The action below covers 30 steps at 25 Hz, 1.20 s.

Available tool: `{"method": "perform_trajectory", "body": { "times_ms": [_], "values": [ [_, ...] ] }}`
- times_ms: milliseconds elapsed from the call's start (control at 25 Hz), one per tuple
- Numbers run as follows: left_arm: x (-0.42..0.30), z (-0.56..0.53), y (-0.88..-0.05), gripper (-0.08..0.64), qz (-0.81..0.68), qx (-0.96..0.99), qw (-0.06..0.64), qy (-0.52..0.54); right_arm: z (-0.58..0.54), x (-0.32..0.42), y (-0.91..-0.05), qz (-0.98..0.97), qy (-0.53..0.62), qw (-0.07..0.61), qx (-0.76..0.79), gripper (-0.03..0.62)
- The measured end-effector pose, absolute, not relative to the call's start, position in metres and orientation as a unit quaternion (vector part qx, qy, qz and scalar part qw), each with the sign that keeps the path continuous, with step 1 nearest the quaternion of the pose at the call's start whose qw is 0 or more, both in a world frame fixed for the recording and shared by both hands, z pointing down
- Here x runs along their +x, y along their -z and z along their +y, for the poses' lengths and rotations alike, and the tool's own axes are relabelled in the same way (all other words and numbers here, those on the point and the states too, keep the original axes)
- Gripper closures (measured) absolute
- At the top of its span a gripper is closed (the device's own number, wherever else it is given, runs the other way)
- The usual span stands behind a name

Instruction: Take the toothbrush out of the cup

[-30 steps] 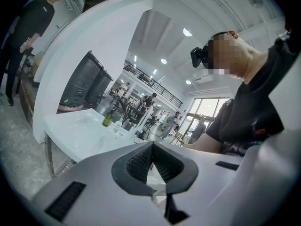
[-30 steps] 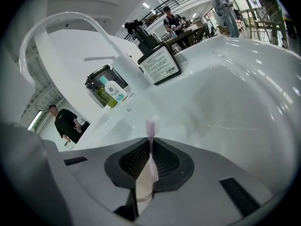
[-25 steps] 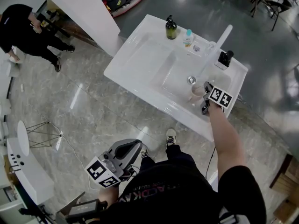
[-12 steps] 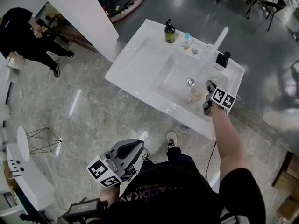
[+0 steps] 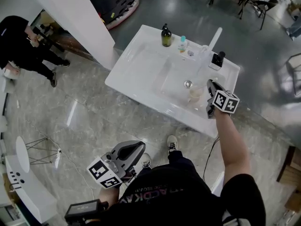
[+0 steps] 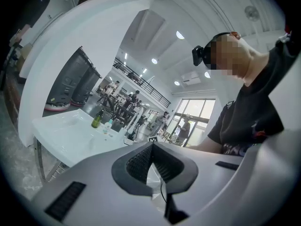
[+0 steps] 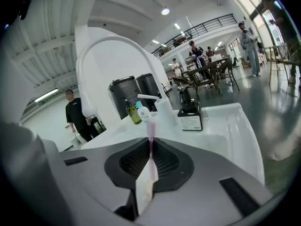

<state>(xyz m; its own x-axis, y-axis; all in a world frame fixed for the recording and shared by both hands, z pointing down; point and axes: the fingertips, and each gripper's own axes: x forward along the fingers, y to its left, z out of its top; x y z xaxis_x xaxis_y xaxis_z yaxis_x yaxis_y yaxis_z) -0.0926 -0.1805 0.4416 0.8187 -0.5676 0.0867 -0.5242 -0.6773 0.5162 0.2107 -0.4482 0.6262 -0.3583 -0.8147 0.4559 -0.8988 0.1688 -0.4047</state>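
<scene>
You're clamping the R gripper [image 7: 150, 146] on the pink toothbrush [image 7: 150, 126], hovering just beside the cup [image 5: 195, 95] nr the counter's [image 5: 141, 69] front-right corner. L gripper [image 6: 151, 149] is sitting closed, empty. Card's [image 7: 190, 122] print is too small to read.

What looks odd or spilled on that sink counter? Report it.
Nothing stands out. The green bottle, small bottle and cup stand upright on the white counter, no spill visible; the right gripper holds the pink toothbrush.
</scene>
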Motion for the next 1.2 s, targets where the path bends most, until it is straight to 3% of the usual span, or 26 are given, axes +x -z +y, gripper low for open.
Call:
{"method": "perform_trajectory", "body": {
  "times_ms": [440,720,1200],
  "values": [
    [-0.106,-0.166,-0.431,0.552,-0.245,0.934,0.255,0.046,-0.398,0.177,-0.542,-0.789,-0.260,0.076,0.552,0.565],
    [-0.116,-0.156,-0.415,0.552,-0.207,0.947,0.241,0.043,-0.359,0.154,-0.485,-0.800,-0.230,0.044,0.552,0.565],
    [-0.136,-0.120,-0.406,0.552,-0.154,0.962,0.221,0.041,-0.276,0.107,-0.441,-0.817,-0.179,0.063,0.545,0.565]
  ]
}}
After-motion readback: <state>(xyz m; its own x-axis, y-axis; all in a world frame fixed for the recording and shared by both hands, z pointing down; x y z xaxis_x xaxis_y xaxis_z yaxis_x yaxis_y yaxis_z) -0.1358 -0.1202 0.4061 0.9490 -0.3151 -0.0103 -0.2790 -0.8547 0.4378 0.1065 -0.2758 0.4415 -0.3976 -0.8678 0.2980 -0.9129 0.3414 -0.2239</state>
